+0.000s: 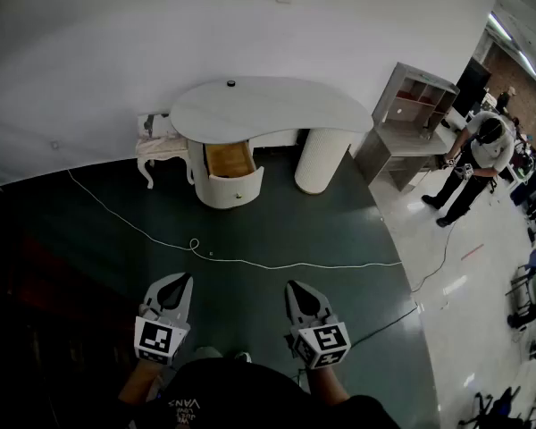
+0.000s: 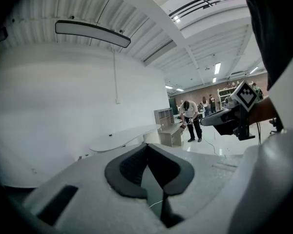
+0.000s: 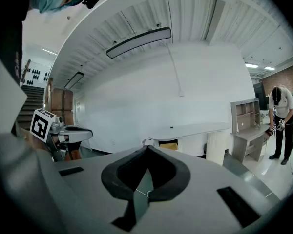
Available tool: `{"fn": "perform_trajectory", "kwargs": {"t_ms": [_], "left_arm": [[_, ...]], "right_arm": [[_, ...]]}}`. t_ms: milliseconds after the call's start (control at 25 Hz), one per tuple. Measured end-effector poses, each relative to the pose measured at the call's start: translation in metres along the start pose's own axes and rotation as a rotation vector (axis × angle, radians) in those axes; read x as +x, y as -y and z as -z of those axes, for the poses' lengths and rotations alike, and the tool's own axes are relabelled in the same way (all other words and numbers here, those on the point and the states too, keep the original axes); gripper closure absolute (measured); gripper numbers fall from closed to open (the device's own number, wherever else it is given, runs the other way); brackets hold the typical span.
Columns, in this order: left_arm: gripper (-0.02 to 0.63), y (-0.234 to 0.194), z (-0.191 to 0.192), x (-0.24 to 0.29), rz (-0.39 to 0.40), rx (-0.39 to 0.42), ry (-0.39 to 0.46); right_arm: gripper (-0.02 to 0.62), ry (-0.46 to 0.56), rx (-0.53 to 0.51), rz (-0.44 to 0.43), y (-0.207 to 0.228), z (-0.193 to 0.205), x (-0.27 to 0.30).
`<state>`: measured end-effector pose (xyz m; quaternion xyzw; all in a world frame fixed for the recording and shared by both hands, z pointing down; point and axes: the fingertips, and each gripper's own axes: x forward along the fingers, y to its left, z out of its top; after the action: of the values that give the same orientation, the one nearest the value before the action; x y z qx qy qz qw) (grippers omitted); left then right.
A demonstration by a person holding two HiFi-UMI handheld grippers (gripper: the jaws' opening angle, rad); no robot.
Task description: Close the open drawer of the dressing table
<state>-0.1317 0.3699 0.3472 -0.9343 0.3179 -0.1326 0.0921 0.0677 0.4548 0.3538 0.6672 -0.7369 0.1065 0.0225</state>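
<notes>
A white dressing table (image 1: pixel 268 107) with a curved top stands against the far wall. Its rounded drawer (image 1: pixel 230 168) is pulled out, showing a wooden inside. The table also shows far off in the left gripper view (image 2: pixel 124 137) and the right gripper view (image 3: pixel 195 130), where the drawer (image 3: pixel 168 146) shows as a tan patch. My left gripper (image 1: pixel 180 280) and right gripper (image 1: pixel 294 286) are held low near my body, well short of the table. Both are shut with nothing between the jaws, as seen in the left gripper (image 2: pixel 147 145) and right gripper (image 3: pixel 146 147) views.
A white cable (image 1: pixel 250 259) runs across the dark floor between me and the table. A small white stool (image 1: pixel 161 150) stands left of the table, a grey shelf desk (image 1: pixel 406 119) to its right. A person (image 1: pixel 478 155) stands bent over beside that desk.
</notes>
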Motion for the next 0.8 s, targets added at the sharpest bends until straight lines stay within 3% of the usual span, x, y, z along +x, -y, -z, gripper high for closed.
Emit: {"fn": "perform_trajectory", "kwargs": {"t_ms": [160,440,480,520,560,800], "left_arm": [[0.589,0.011,0.001,0.002,0.004,-0.056,0.016],[0.577,0.013,0.007,0.010,0.000,-0.070,0.025],[0.538,0.014,0.010,0.014,0.014,-0.093,0.030],[0.438,0.014,0.013,0.018,0.029,-0.115,0.029],[0.387,0.013,0.016,0.022,0.043,-0.127,0.022],[0.385,-0.008,0.020,0.058,0.095,-0.115,0.012]], "right_arm": [[0.595,0.005,0.005,-0.010,0.006,0.005,0.000],[0.587,0.014,0.035,-0.030,0.010,0.007,0.009],[0.523,0.010,0.036,-0.026,0.011,0.008,0.013],[0.459,0.004,0.036,-0.023,0.012,0.009,0.017],[0.446,-0.001,0.036,-0.021,0.013,0.010,0.022],[0.367,0.009,0.050,-0.013,0.022,0.004,0.063]]}}
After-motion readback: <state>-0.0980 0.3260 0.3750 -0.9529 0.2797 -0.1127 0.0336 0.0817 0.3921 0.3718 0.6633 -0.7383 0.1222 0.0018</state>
